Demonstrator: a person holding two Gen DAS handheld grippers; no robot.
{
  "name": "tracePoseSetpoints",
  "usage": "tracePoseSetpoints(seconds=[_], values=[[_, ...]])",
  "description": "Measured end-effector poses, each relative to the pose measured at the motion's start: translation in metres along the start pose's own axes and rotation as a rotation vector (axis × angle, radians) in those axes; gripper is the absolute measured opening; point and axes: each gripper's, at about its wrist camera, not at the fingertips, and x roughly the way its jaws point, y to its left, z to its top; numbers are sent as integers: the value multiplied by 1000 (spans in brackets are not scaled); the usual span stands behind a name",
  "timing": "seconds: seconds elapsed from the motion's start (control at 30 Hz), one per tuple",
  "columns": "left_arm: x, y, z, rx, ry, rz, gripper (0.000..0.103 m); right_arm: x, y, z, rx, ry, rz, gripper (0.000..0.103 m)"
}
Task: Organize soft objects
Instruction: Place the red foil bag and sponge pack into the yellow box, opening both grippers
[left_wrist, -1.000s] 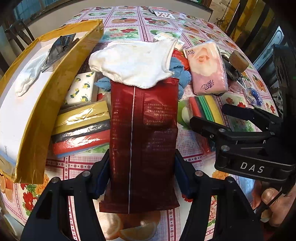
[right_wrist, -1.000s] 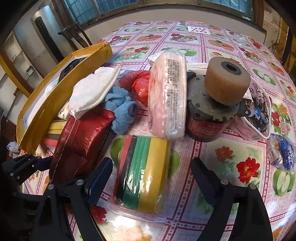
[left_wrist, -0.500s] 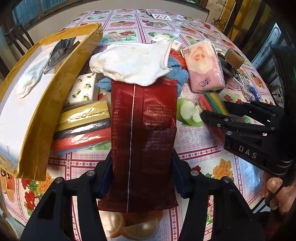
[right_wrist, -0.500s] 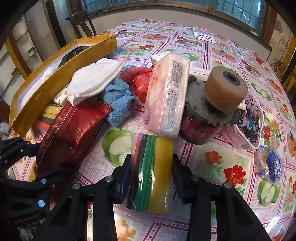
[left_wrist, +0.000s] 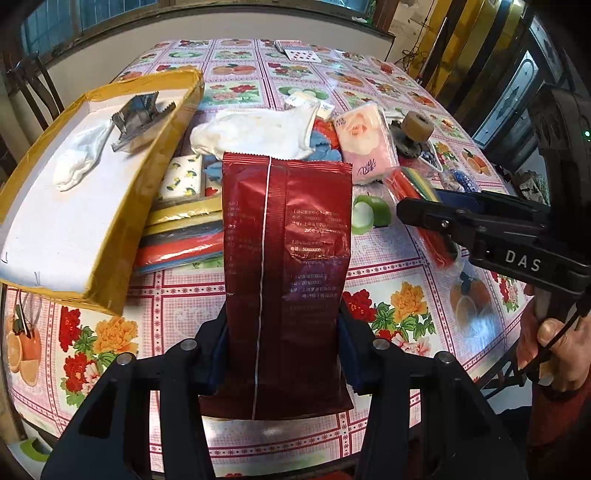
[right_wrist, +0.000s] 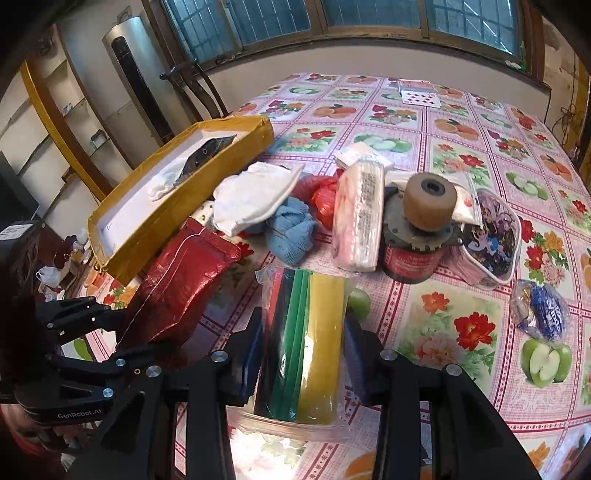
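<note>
My left gripper (left_wrist: 282, 350) is shut on a dark red foil pack (left_wrist: 286, 258), held upright above the table's near edge; the same red foil pack (right_wrist: 184, 280) shows at the left of the right wrist view. My right gripper (right_wrist: 303, 354) is shut on a clear bag of coloured sponge sheets (right_wrist: 306, 343), lifted off the cloth; that sponge bag (left_wrist: 417, 192) also shows beyond the right gripper's black body (left_wrist: 517, 243). A white cloth (left_wrist: 258, 133), a blue towel (right_wrist: 291, 232) and a pink tissue pack (left_wrist: 365, 147) lie in the pile behind.
A yellow box (left_wrist: 122, 229) with a white floor holds a white cloth (left_wrist: 77, 162) and a silver packet (left_wrist: 136, 118). A second pack of coloured sheets (left_wrist: 181, 236) lies beside it. A tape roll on a red can (right_wrist: 417, 236), a cartoon pouch (right_wrist: 491, 236) and a blue wrapper (right_wrist: 543, 314) stand right.
Both grippers rose and pulled back towards the near edge with their loads. The right gripper went from open around the sponge bag to shut on it and lifted it.
</note>
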Motion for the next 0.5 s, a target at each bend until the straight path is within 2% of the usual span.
tracePoseSetpoints(seconds=[0.07,0.23,0.5], values=[[-12,8,5,-9,-28,0,47,1,7,8,-1,-9,19,41],[-35,39,21,-59,-92,58,47,11,35,35,-22,-26,62,41],[-43,121,48,-178,-128,196,47,48,92,100,-77,-31,113,41]])
